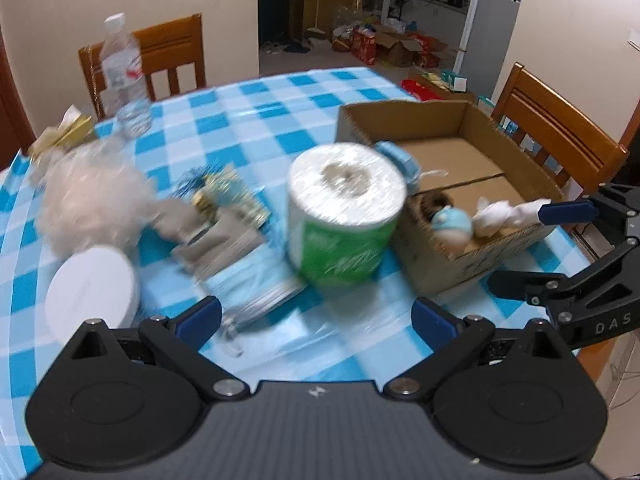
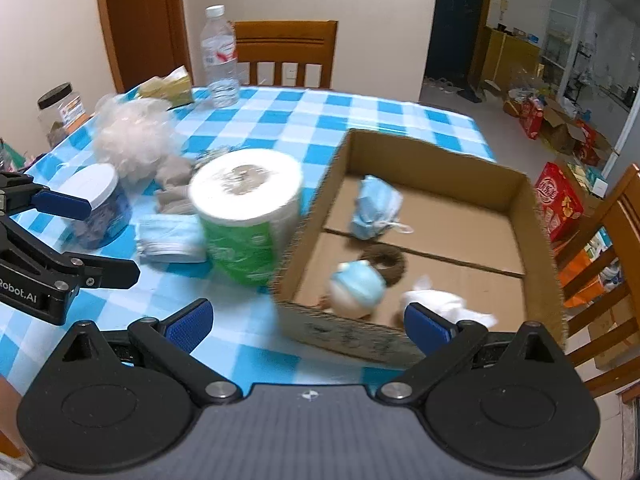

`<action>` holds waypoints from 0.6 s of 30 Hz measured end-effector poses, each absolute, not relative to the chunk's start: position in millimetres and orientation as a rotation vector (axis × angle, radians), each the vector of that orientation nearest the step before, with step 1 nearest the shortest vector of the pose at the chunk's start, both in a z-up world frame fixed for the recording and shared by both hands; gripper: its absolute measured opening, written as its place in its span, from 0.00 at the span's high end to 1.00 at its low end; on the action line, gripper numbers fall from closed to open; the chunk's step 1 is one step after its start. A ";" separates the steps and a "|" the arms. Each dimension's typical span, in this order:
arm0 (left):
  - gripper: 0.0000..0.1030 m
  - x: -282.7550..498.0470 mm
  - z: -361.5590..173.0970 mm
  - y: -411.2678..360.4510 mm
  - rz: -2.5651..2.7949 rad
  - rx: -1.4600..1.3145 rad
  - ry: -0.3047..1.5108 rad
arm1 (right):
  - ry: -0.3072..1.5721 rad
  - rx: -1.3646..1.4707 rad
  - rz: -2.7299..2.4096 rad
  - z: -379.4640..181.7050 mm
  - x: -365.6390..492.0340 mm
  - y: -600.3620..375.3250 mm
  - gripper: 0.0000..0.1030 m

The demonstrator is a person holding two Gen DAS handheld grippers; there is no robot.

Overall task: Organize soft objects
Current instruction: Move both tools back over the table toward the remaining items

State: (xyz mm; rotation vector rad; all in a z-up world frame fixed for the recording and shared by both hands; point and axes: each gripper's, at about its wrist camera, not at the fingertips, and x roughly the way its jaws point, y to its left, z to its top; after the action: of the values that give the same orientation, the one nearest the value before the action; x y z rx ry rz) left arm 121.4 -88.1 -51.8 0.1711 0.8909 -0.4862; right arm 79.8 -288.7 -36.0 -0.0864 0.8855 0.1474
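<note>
I hold both grippers, left (image 1: 316, 316) and right (image 2: 306, 322), spread wide and empty, since the green-wrapped white toilet-paper roll (image 2: 248, 216) still stands at nine o'clock of the open brown cardboard box (image 2: 520, 192), touching its wall.

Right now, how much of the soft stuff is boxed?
Boxed in the cardboard box: folded mask, small plush, white cloth. In hand: nothing; left gripper and right gripper have open jaws. Left on the table: tissue roll, mask stack, fluffy puff, grey cloth.
</note>
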 end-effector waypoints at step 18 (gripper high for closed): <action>0.02 136.7 -62.8 23.2 -0.444 0.202 0.863 | 0.958 -0.170 0.161 -63.6 92.3 -163.0 0.00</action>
State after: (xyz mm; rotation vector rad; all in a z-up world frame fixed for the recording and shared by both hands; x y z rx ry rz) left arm 136.7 23.2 -62.8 0.2024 0.8627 -0.4442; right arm 92.3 -163.0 -63.6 -0.1703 0.9584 0.1610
